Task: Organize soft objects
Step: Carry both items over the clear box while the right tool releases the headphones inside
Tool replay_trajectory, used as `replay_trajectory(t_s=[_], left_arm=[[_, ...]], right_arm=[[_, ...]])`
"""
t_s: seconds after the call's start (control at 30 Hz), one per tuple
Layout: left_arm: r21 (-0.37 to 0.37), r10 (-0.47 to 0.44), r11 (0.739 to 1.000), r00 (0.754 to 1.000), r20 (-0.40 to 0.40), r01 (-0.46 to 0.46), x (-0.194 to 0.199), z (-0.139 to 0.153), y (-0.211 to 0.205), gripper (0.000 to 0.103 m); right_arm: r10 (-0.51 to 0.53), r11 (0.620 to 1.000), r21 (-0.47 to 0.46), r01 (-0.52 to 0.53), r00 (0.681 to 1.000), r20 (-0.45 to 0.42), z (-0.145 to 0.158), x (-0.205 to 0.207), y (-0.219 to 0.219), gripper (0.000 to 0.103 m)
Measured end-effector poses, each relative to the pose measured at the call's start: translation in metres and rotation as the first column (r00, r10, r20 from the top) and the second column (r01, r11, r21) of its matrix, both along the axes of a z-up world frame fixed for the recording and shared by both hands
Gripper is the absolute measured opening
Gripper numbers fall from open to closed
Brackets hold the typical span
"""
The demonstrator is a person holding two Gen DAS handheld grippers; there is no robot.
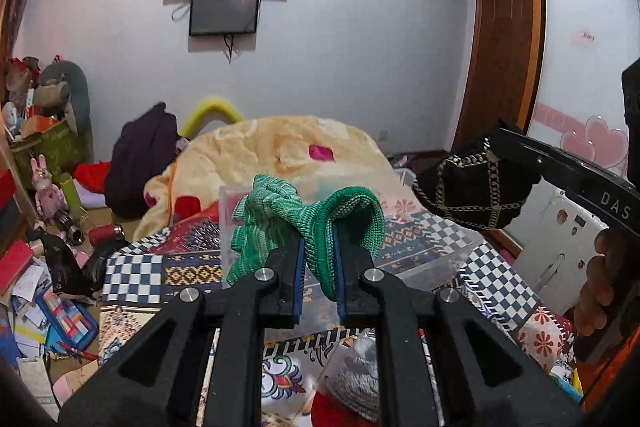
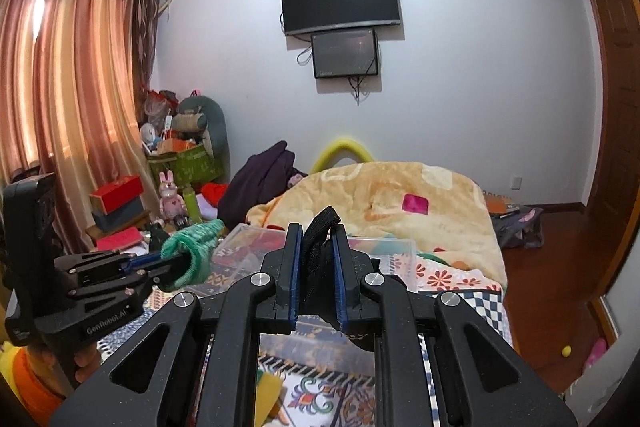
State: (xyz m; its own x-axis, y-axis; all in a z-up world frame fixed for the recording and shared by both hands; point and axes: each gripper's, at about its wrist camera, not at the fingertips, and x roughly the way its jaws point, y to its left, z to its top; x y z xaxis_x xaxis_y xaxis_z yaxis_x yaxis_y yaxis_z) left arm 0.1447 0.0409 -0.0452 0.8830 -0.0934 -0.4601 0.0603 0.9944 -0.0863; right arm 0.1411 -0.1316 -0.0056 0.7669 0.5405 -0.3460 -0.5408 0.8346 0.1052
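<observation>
My left gripper is shut on a green knitted glove and holds it in the air above the bed. It also shows at the left of the right wrist view, with the green glove hanging from its tips. My right gripper is shut on a black cloth item. In the left wrist view that black cloth item shows a gold chain pattern and hangs from the right gripper at the right. A clear plastic box lies on the bed below both grippers.
A patterned bedspread covers the bed, with a cream blanket heaped at its far end. Toys, boxes and papers crowd the floor at the left. A dark backpack leans by the wall. A grey cloth lies below my left gripper.
</observation>
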Motion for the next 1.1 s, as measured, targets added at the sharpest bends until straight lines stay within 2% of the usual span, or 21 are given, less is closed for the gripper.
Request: replay_trajectory(t_s=[0.23,0.4,0.6,0.63,0.73,0.8,0.83,0.87,0.9,0.93,1.07,1.1], left_arm=[[0.019,-0.023,1.000,0.995,-0.098,0.025,0.040,-0.020,-0.003,0.012],[-0.004,-0.040,0.999,0.987,-0.157,0.040,0.062,-0.032,0.000,0.012],[0.001,-0.047,0.999,0.974,-0.223,0.049,0.076,-0.045,-0.003,0.012],[-0.007,-0.052,0.999,0.971,-0.234,0.052,0.077,-0.048,-0.003,0.012],[-0.038,-0.078,0.997,0.965,-0.250,0.071,0.078,-0.051,-0.002,0.016],[-0.041,-0.078,0.997,0.966,-0.248,0.070,0.075,-0.051,0.000,0.023],[-0.040,-0.075,0.997,0.967,-0.245,0.068,0.074,-0.051,0.000,0.025],[-0.040,-0.073,0.997,0.968,-0.241,0.065,0.072,-0.050,0.000,0.031],[-0.039,-0.071,0.997,0.969,-0.237,0.063,0.071,-0.049,0.000,0.036],[-0.038,-0.070,0.997,0.970,-0.231,0.063,0.069,-0.047,0.001,0.038],[-0.037,-0.068,0.997,0.976,-0.206,0.062,0.058,-0.038,0.002,0.040],[-0.036,-0.065,0.998,0.979,-0.195,0.059,0.053,-0.035,0.002,0.043]], right_arm=[[0.033,0.999,-0.016,-0.035,0.995,-0.090,-0.020,0.028,0.011,0.013],[0.042,0.999,-0.027,-0.047,0.985,-0.169,-0.037,0.044,0.016,0.013],[0.032,0.996,-0.074,-0.052,0.969,-0.244,-0.049,0.055,0.023,0.013],[0.030,0.995,-0.086,-0.053,0.966,-0.256,-0.050,0.057,0.025,0.017],[0.023,0.990,-0.124,-0.060,0.961,-0.276,-0.052,0.056,0.027,0.018],[0.033,0.987,-0.140,-0.075,0.958,-0.283,-0.052,0.057,0.030,0.023],[0.035,0.986,-0.144,-0.079,0.958,-0.285,-0.053,0.054,0.028,0.030],[0.034,0.986,-0.145,-0.079,0.957,-0.286,-0.051,0.054,0.031,0.034],[0.033,0.987,-0.143,-0.077,0.958,-0.286,-0.051,0.056,0.029,0.042],[0.031,0.988,-0.140,-0.072,0.960,-0.279,-0.049,0.053,0.026,0.048],[0.024,0.989,-0.138,-0.061,0.966,-0.258,-0.041,0.048,0.022,0.054],[0.021,0.989,-0.135,-0.056,0.968,-0.249,-0.037,0.044,0.019,0.059]])
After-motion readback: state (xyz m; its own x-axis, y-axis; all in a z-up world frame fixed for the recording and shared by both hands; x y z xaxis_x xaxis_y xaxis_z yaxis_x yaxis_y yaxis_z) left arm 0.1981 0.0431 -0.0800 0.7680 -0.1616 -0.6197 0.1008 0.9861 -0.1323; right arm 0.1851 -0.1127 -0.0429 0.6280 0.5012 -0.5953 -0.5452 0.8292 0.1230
